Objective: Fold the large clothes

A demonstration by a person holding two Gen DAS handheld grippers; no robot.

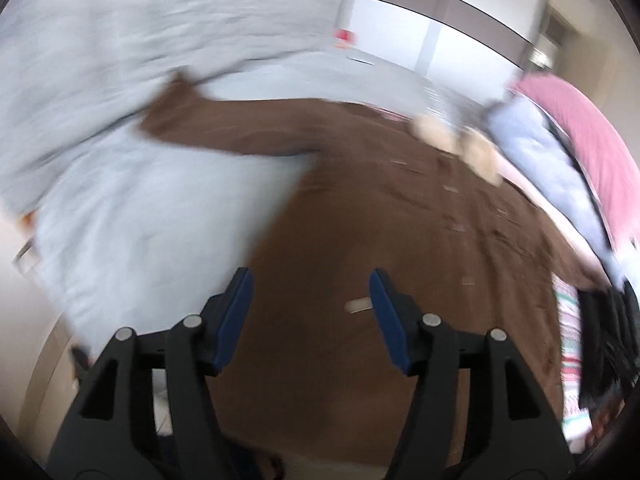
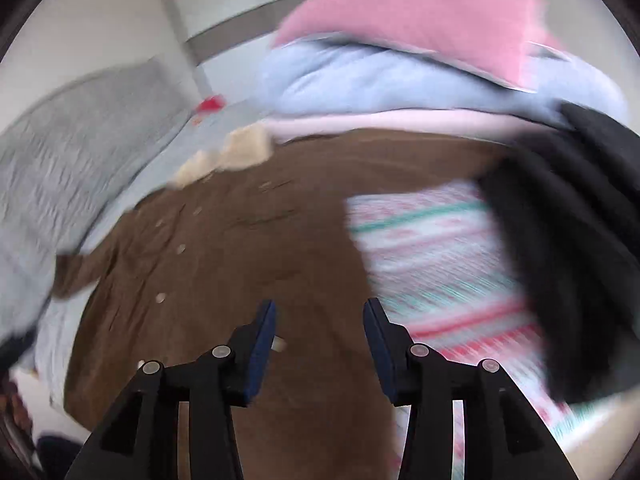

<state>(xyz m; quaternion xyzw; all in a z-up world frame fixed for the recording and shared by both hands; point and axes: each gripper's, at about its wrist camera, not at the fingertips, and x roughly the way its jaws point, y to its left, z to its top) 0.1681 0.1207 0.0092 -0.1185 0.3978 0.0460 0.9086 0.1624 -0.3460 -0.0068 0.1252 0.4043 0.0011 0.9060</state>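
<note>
Both claws, left claw (image 1: 311,292) and right claw (image 2: 319,320), gape empty over the brown coat (image 1: 380,220); pinch its sleeve (image 1: 208,128) cleanly.

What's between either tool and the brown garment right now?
Nothing visible. The left tool and the right tool are both open, with only the brown garment beyond the gap. The striped cloth lies off to its right side.

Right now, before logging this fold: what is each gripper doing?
Left gripper: open, holding nothing, above the brown garment.
Right gripper: open, holding nothing.
</note>
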